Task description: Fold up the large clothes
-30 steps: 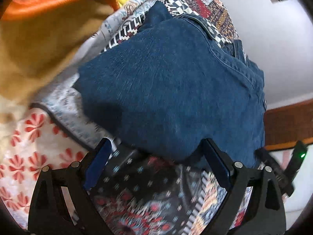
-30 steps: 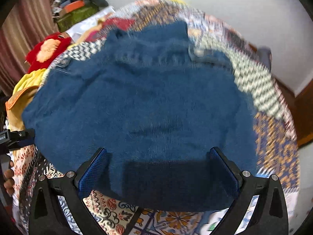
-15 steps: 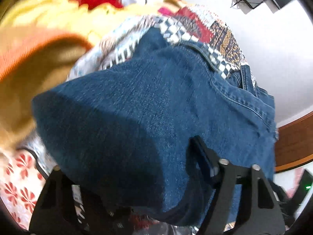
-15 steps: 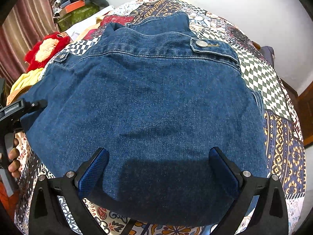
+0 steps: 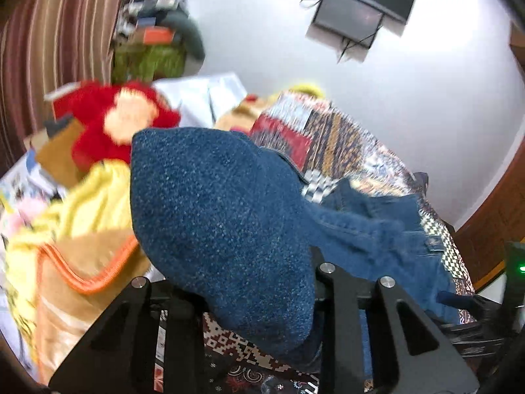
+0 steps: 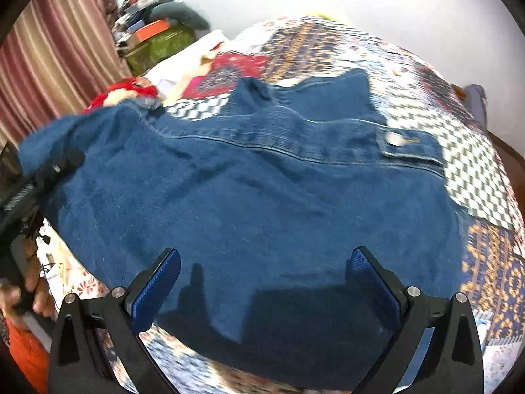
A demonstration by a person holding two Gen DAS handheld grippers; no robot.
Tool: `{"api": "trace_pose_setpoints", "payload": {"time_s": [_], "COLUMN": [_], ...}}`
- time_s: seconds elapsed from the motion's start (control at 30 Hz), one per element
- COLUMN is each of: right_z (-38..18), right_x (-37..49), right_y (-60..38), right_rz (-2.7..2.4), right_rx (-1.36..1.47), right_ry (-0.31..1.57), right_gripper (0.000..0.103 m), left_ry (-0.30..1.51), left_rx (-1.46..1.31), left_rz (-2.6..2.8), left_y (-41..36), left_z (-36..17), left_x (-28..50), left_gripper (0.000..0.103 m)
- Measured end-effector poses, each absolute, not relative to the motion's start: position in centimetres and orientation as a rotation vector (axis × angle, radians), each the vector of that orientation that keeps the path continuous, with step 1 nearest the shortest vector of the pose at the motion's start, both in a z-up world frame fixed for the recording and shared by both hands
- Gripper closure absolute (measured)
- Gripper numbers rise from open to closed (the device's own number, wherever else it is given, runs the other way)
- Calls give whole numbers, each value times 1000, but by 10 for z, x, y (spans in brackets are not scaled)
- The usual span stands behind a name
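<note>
Fingers of L gripper (image 5: 262,298) closing on a bunched edge of the denim jacket (image 6: 262,203), cloth between them, lifted off the bed (image 6: 475,164) at its left edge. R gripper (image 6: 262,282) wide open, holding nothing, over the near hem. Step: first fold. Next: carry edge across, R pins hem. Denim dark blue, stiff, mostly spread flat.
</note>
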State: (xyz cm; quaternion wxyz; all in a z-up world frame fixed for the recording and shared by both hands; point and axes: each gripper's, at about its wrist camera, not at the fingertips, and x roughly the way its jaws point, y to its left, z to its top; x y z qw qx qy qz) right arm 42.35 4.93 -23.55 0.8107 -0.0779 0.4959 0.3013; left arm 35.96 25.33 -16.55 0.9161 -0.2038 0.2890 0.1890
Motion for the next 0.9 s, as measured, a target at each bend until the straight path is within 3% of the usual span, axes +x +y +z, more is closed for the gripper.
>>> {"api": "trace_pose_setpoints", "payload": {"time_s": [0.27, 0.4, 0.7, 0.9], "right_z": [-273, -263, -199, -181], "right_x": [406, 407, 420, 420], "right_y": [111, 97, -59, -177], "right_rz": [731, 745, 481, 307], "right_rx": [-275, -274, -70, 160], "right_ry": [1142, 1146, 1006, 998], "right_gripper": [0, 0, 0, 0], "left_ry": [548, 521, 415, 486], "left_rx": [-193, -163, -52, 89], "left_rz": [402, 384, 154, -98], "left_y": [221, 213, 121, 17], "left_z": [-139, -126, -76, -98], "left_x": [350, 351, 396, 421], "left_gripper": [73, 73, 74, 74]}}
